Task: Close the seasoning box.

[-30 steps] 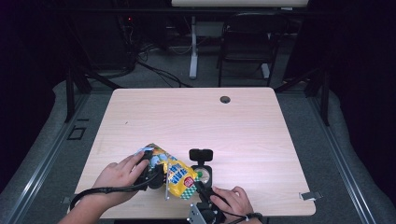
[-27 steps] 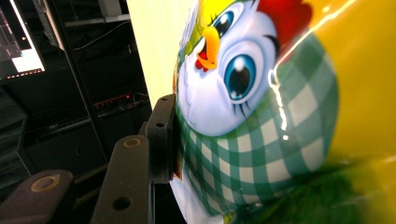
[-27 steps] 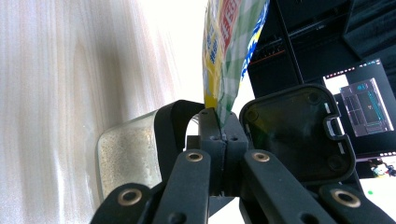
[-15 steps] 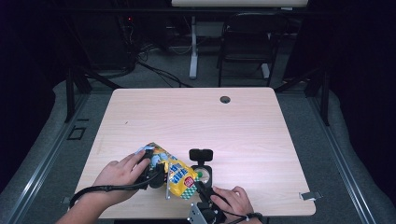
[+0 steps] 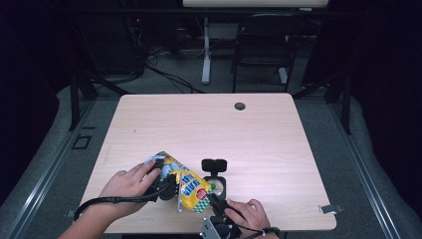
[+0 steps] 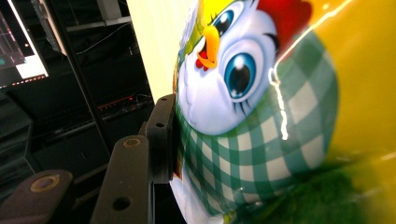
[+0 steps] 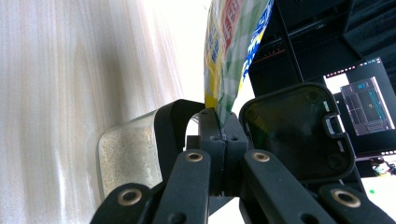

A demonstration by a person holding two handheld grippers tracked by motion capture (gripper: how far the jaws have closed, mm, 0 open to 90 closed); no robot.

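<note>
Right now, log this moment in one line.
left hand-held gripper: shut on snack bag | right hand-held gripper: shut on bag edge | container: lid open

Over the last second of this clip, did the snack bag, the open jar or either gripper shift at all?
Nothing visibly changed. The left gripper holds the body of the yellow snack bag, the right gripper is shut on the bag's edge, and the small open jar with its black flip lid sits in the same spot near the front edge of the table.
</note>
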